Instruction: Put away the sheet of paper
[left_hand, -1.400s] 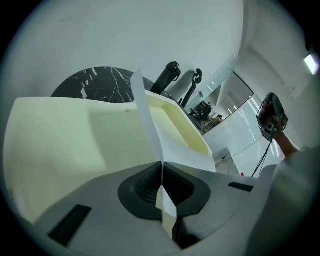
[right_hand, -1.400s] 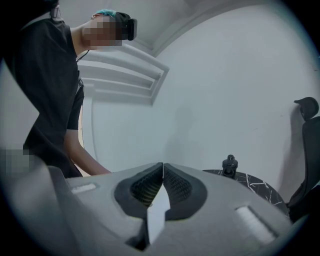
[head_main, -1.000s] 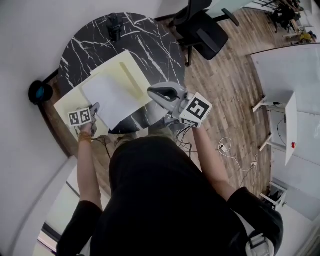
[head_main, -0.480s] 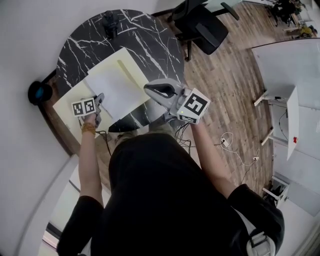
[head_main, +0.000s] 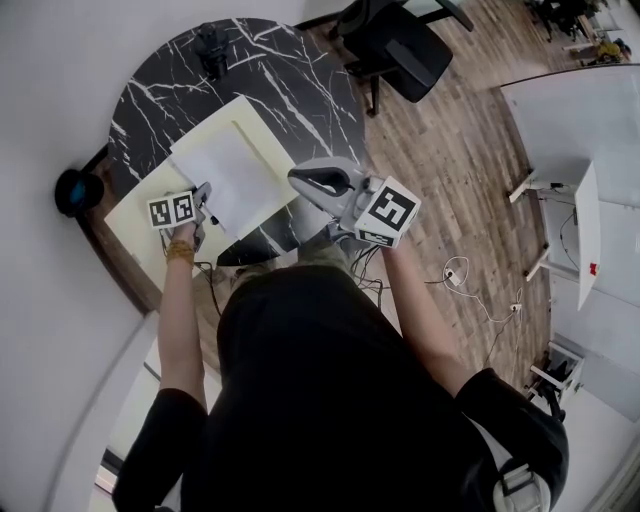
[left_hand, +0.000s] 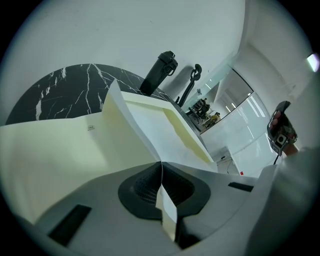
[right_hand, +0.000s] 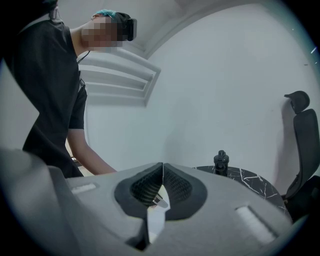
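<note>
Forward creeps the left gripper (head_main: 205, 197), sliding a little farther in over the pale yellow folder (head_main: 137, 228) than a second ago, while the right gripper (head_main: 300, 182) has hardly budged. Now the left jaws are pinching the near left edge of the white sheet of paper (head_main: 230, 175), pads clamped tight with the edge running straight down between them. From the left gripper view that end of the sheet stands up in a peak off the folder, and the rest slopes away onto the open folder's far half. The folder lies spread flat on the black marble tabletop (head_main: 290, 90), its near corner reaching the table's edge, and the sheet sits across its middle. Over on the right, the jaws are pressed together with nothing between them, and that gripper hangs just off the near rim of the tabletop, well apart from the paper. A black bottle (head_main: 210, 45) stands upright at the far side of the tabletop. An office chair (head_main: 400, 50) waits beyond on the wooden floor.
</note>
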